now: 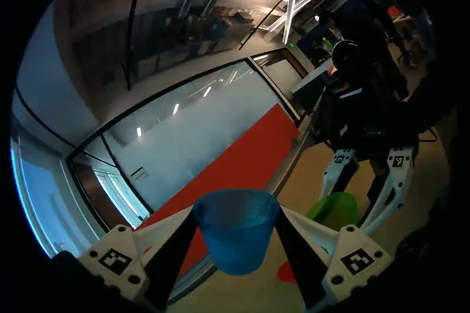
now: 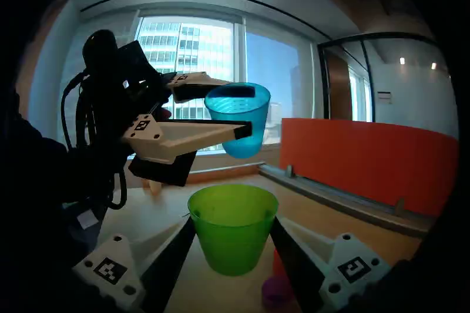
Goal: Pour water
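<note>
Plastic vessels, one per gripper. My left gripper (image 1: 236,222) has its jaws closed against the blue cup (image 1: 236,231), one finger pressing each side of the cup wall just below the rim. In the left gripper view the cup stands mouth up between my black finger pads (image 1: 176,248); its translucent wall looks darker toward the base, but I cannot tell how much water it holds. My right gripper (image 2: 233,225) is likewise clamped on the green cup (image 2: 233,234), gripping it on both sides, mouth up and open toward the camera. In the right gripper view, the blue cup hangs in the air higher than the green cup and farther off, roughly upright, the two cups well apart and not touching. Beneath the green cup lies a pale wooden table (image 2: 329,219). A small purple object (image 2: 276,292) sits on it just beside the cup's base, with a red item (image 2: 277,263) close behind; both are too blurred to name. An orange partition (image 2: 364,160) stands along the far edge of the table, and a large window (image 2: 188,49) facing high-rise buildings fills the wall behind my left gripper.
</note>
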Action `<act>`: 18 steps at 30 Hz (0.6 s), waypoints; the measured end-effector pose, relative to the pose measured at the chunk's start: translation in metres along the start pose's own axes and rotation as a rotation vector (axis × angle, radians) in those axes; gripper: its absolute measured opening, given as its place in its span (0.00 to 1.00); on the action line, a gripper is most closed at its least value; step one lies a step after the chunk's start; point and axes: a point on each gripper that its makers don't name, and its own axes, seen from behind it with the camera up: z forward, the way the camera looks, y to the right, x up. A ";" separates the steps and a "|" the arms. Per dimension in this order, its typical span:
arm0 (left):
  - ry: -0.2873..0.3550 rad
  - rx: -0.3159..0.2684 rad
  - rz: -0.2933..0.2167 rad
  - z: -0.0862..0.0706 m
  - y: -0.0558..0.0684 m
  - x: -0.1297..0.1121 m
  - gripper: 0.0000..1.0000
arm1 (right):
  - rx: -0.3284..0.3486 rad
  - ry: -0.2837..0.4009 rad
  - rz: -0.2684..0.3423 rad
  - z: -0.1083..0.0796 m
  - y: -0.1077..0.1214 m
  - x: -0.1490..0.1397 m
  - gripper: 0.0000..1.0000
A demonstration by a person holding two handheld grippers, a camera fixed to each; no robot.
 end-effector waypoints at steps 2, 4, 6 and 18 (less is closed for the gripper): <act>0.000 0.004 0.021 0.000 -0.001 0.002 0.88 | 0.001 0.001 -0.002 0.000 0.000 0.001 0.88; 0.000 0.008 0.041 0.000 -0.001 0.003 0.88 | 0.003 0.001 -0.004 0.000 -0.001 0.001 0.88; 0.001 0.010 0.059 0.001 -0.001 0.005 0.88 | 0.004 0.002 -0.004 0.001 -0.001 0.001 0.88; 0.015 0.020 0.147 0.001 -0.001 0.018 0.87 | 0.005 -0.004 -0.019 0.003 -0.003 0.001 0.88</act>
